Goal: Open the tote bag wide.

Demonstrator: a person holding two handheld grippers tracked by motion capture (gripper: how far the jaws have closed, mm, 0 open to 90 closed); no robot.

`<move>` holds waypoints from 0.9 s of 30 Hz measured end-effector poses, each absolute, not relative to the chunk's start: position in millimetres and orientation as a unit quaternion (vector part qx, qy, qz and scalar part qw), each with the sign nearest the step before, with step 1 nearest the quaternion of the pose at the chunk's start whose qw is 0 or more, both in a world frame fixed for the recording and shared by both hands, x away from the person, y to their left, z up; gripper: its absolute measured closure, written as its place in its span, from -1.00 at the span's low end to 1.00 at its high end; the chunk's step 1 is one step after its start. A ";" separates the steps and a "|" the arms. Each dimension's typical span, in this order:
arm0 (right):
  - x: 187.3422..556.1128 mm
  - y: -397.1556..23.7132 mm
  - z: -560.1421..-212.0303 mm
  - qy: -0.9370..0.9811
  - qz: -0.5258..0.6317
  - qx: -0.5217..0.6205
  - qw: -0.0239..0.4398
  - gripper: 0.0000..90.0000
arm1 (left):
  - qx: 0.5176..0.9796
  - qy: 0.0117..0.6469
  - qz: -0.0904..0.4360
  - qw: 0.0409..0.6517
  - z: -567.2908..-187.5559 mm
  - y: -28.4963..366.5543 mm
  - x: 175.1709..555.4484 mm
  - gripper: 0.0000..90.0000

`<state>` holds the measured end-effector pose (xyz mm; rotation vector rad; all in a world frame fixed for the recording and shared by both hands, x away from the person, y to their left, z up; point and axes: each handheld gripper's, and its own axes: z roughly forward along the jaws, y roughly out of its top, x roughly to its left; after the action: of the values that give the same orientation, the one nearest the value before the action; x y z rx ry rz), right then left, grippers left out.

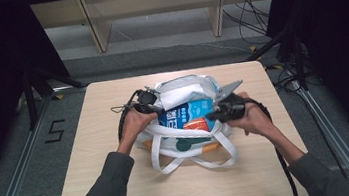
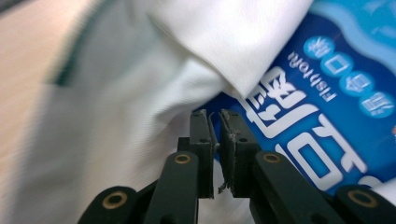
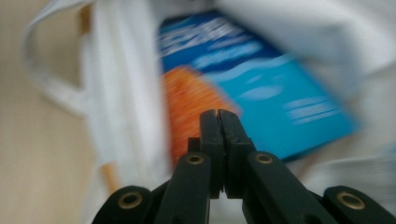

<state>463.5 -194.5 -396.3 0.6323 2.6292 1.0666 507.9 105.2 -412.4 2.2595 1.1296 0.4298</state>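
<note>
A white tote bag (image 1: pixel 181 84) lies on the wooden table (image 1: pixel 111 136), its handles (image 1: pixel 171 166) trailing toward the front edge. Inside it are a blue printed packet (image 1: pixel 187 112) and an orange packet (image 1: pixel 197 124). My left gripper (image 1: pixel 158 108) is at the bag's left rim. In the left gripper view, the left gripper (image 2: pixel 215 114) has its jaws a narrow slit apart, gripping nothing, with white bag cloth (image 2: pixel 154 93) and the blue packet (image 2: pixel 327 107) just ahead. My right gripper (image 1: pixel 211 116) is at the bag's right side. The right gripper (image 3: pixel 218 113) is shut and empty, facing the blue packet (image 3: pixel 261 79) and the orange packet (image 3: pixel 191 107).
Bare tabletop (image 1: pixel 252 169) surrounds the bag on every side. Beyond the far edge stands a wooden frame (image 1: pixel 99 31), with cables (image 1: pixel 248 13) on the floor at the right. Dark stands (image 1: pixel 30 90) flank the table.
</note>
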 end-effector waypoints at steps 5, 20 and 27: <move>499.5 -207.2 -388.0 0.870 0.383 0.262 0.166 1.00 | 0.816 0.461 0.162 0.308 -413.6 133.7 514.5 0.84; 526.4 -218.6 -450.0 0.875 0.310 0.335 0.163 1.00 | 0.797 0.495 0.157 0.309 -430.1 149.7 513.4 0.88; 486.1 -206.4 -399.3 0.870 0.400 0.257 0.129 1.00 | 0.807 0.450 0.143 0.354 -411.8 127.0 494.5 0.81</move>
<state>486.1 -206.4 -399.3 0.7458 2.5292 1.1633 494.5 127.0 -411.8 2.0855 1.1640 0.3707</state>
